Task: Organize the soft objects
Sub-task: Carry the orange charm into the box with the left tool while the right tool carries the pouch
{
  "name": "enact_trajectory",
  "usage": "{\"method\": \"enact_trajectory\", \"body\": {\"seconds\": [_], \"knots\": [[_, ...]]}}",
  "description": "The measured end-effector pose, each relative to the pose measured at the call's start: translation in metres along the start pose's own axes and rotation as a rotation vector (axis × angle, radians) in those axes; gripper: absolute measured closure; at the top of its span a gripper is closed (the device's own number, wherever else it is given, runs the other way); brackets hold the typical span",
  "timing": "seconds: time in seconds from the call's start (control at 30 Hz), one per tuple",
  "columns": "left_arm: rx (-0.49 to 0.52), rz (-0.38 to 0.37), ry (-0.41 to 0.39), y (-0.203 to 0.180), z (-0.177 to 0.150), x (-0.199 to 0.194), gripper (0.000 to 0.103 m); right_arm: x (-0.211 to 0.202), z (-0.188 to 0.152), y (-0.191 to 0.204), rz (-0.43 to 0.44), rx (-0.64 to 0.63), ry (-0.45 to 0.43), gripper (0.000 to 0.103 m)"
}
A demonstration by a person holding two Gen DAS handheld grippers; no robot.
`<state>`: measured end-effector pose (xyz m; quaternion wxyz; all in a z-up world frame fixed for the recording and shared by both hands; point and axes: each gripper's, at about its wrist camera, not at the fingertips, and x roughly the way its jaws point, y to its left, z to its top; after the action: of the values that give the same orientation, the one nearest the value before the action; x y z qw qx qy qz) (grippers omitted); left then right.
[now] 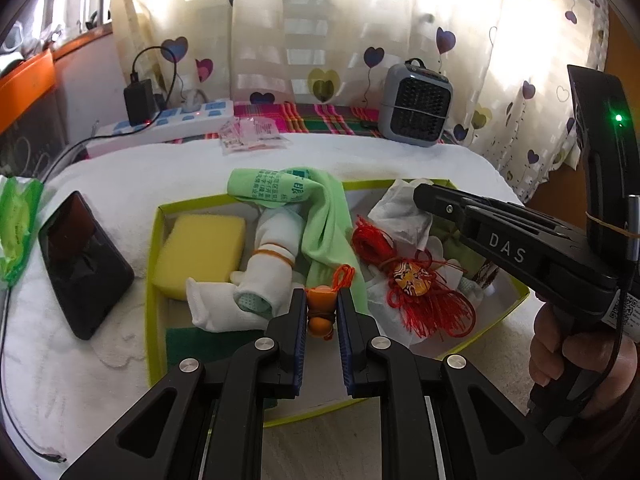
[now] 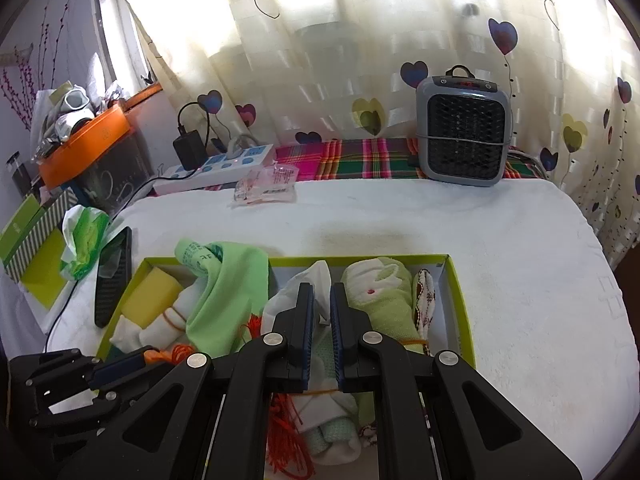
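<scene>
A shallow green-edged box point(image 1: 157, 240) lies on a white towel and holds a yellow sponge point(image 1: 200, 250), rolled white socks point(image 1: 264, 264), a light green cloth point(image 1: 320, 216), white tissue point(image 1: 400, 216) and a red tasselled knot point(image 1: 420, 296). My left gripper point(image 1: 321, 300) is shut on a small orange charm point(image 1: 320, 312) with an orange cord, above the box's front. My right gripper point(image 2: 321, 294) hovers over the box's right half point(image 2: 460, 292), jaws nearly closed around the edge of the white tissue point(image 2: 316, 280), beside a green-and-white rolled towel point(image 2: 380, 292).
A black phone point(image 1: 80, 264) lies left of the box beside a green tissue pack point(image 1: 16, 220). A power strip point(image 1: 168, 124), plastic packets point(image 1: 252, 136) and a grey heater point(image 1: 416, 104) stand at the back before the curtain. Open towel point(image 2: 520, 280) lies right of the box.
</scene>
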<state>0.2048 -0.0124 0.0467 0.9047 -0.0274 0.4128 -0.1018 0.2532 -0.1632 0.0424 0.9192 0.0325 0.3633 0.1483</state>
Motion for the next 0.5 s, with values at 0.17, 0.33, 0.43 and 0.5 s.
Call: {"method": "enact_trajectory", "body": {"seconds": [0.17, 0.33, 0.43, 0.5], "knots": [[0.001, 0.001, 0.002, -0.0005, -0.0002, 0.0000, 0.089, 0.0053, -0.0001, -0.0011, 0.010, 0.009, 0.019, 0.094], [-0.005, -0.002, 0.011, -0.0022, -0.0017, 0.0010, 0.088, 0.0054, -0.0008, -0.0033, 0.017, 0.019, 0.020, 0.094], [-0.005, -0.001, 0.011, -0.0026, -0.0020, 0.0014, 0.086, 0.0053, -0.0010, -0.0037, 0.020, 0.021, 0.022, 0.093], [-0.004, -0.004, 0.010, -0.0028, -0.0025, 0.0017, 0.084, 0.0049, -0.0012, -0.0043, 0.026, 0.026, 0.022, 0.093]]}}
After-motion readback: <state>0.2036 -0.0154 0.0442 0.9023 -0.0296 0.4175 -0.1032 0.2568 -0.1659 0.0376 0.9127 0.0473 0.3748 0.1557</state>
